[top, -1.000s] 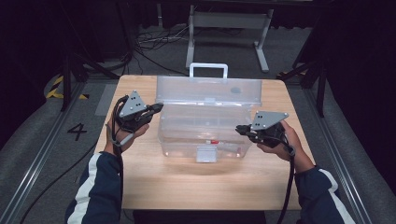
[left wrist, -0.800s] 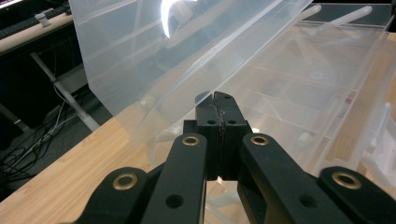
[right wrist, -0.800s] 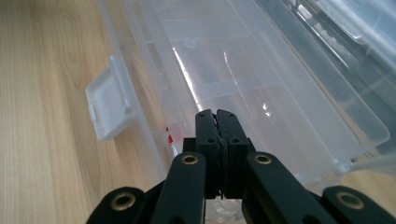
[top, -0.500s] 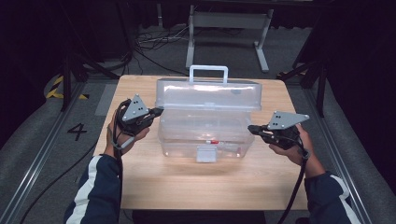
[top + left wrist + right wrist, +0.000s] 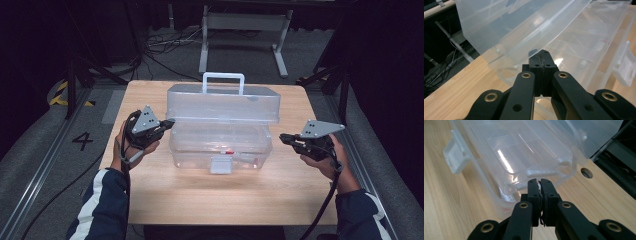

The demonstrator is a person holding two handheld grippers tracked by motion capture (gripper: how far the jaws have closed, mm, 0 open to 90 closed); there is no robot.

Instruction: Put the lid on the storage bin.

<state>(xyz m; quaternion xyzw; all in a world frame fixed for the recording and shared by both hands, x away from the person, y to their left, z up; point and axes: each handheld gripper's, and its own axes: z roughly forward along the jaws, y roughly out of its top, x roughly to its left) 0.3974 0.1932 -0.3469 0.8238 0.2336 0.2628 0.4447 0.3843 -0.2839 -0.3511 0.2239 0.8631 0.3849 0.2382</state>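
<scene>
A clear plastic box stands mid-table, its lid half raised, the white handle on top. A white latch hangs at the front, and a small red item lies inside. My left gripper is shut and empty at the box's left end. Its tips sit just under the lid's edge; I cannot tell whether they touch it. My right gripper is shut and empty, a short way off the right end, and points at the box's corner.
The wooden table has bare room in front of the box and a cable hole near its right side. A metal stand and loose cables lie on the floor behind. The floor at the left bears a "4" mark.
My right gripper has drawn away to the right, off the box's right end. The lid has tipped a little forward and lower. The left gripper has stayed at the left end.
</scene>
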